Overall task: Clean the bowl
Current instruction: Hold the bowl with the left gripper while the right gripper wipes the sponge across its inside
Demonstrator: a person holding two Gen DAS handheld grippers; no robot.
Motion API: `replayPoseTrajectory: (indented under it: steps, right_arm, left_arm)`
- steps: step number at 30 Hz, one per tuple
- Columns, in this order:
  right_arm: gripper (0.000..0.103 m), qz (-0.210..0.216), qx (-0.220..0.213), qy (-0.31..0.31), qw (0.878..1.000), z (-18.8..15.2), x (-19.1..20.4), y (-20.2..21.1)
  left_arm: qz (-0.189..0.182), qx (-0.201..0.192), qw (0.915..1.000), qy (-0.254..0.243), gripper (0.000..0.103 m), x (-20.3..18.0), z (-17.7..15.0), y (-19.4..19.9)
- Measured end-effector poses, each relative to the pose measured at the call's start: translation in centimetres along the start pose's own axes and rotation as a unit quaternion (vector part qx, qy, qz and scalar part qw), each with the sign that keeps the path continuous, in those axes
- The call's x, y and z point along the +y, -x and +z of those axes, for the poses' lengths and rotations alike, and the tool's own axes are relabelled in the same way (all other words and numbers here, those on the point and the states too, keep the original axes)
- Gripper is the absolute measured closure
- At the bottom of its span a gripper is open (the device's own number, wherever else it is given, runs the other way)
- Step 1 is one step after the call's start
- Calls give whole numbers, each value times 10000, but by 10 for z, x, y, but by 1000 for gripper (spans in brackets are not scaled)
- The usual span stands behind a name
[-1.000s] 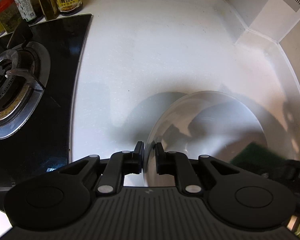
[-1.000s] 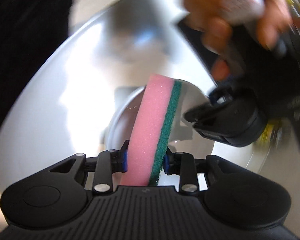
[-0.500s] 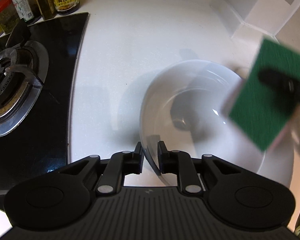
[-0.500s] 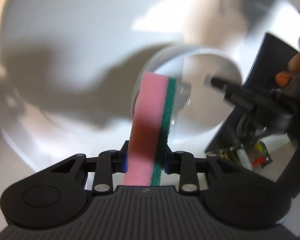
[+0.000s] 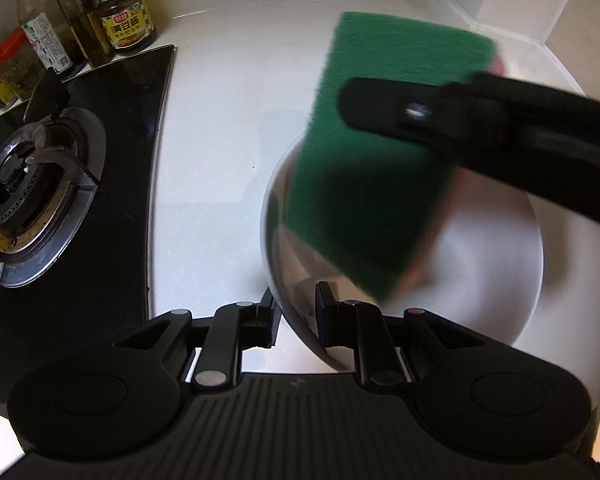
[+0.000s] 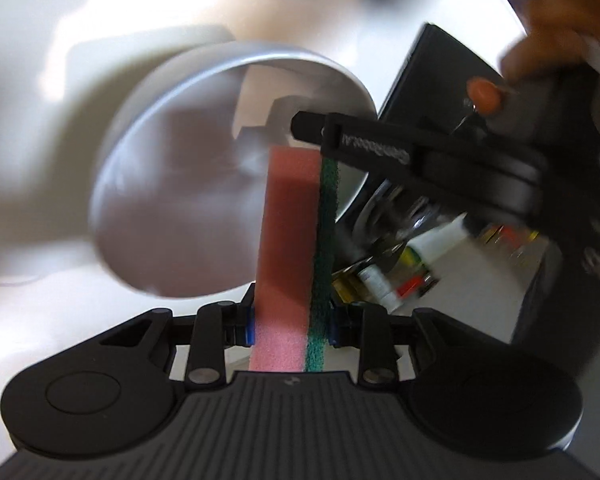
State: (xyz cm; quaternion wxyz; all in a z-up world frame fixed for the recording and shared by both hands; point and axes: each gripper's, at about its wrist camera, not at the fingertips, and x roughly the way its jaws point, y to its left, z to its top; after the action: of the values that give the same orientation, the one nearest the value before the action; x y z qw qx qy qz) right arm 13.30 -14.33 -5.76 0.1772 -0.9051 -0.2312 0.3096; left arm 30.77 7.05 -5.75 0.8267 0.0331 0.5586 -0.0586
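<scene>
A steel bowl (image 5: 492, 248) is tipped up on the white counter (image 5: 212, 160), and its rim runs between the jaws of my left gripper (image 5: 298, 320). Those jaws are closing and the pads pinch the bowl's wall. My right gripper (image 6: 291, 326) is shut on a pink sponge with a green scouring side (image 6: 288, 240). In the left wrist view the sponge (image 5: 372, 160) hangs over the bowl's left half, green face up, with a right finger (image 5: 420, 112) across it. The right wrist view looks into the bowl (image 6: 172, 200), where a left finger (image 6: 380, 148) reaches the rim.
A black glass hob with a gas burner (image 5: 32, 184) lies left of the bowl. Several jars and bottles (image 5: 124, 20) stand behind it at the back wall. White walls close the counter's right side. A person's hand (image 6: 560, 12) holds the left gripper.
The right gripper has carried the sponge from the right edge across over the bowl. The bowl has tipped and shifted in the left jaws, which stand slightly wider than a second ago.
</scene>
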Motion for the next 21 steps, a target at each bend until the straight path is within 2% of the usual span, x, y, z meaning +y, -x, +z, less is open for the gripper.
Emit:
replayPoseTrajectory:
  steps: [4, 7, 9, 12, 13, 15, 17, 20, 21]
  right_arm:
    - [77, 397, 99, 47, 9992, 6, 1, -12]
    - [77, 1043, 114, -68, 9945, 3, -11, -6]
    - [77, 1465, 66, -171, 9890, 0, -17, 0]
    - [76, 2163, -119, -668, 9740, -7, -33, 11]
    - [76, 2277, -157, -816, 9702, -8, -38, 11]
    - [76, 2675, -299, -1366, 9534, -15, -53, 13]
    - [76, 3058, -491, -2035, 9288, -24, -68, 12]
    - [76, 3516, -822, -3068, 8806, -39, -87, 13]
    - [76, 3639, -996, -3545, 8555, -47, -91, 17]
  left_arm:
    - [70, -69, 10000, -3, 83, -3, -3, 0]
    - [177, -135, 9997, 73, 82, -3, -3, -1]
    - [263, -185, 9994, 105, 81, -3, -3, -1]
    - [302, -195, 9992, 180, 79, -1, -1, -2]
    - [303, -191, 9991, 229, 78, 0, 1, -3]
    - [304, -184, 9989, 303, 77, 3, 3, -3]
    - [307, -179, 9987, 353, 75, 5, 5, -4]
    - [340, -168, 9984, 410, 74, 9, 8, -5]
    - [338, -166, 9984, 426, 74, 9, 8, -5]
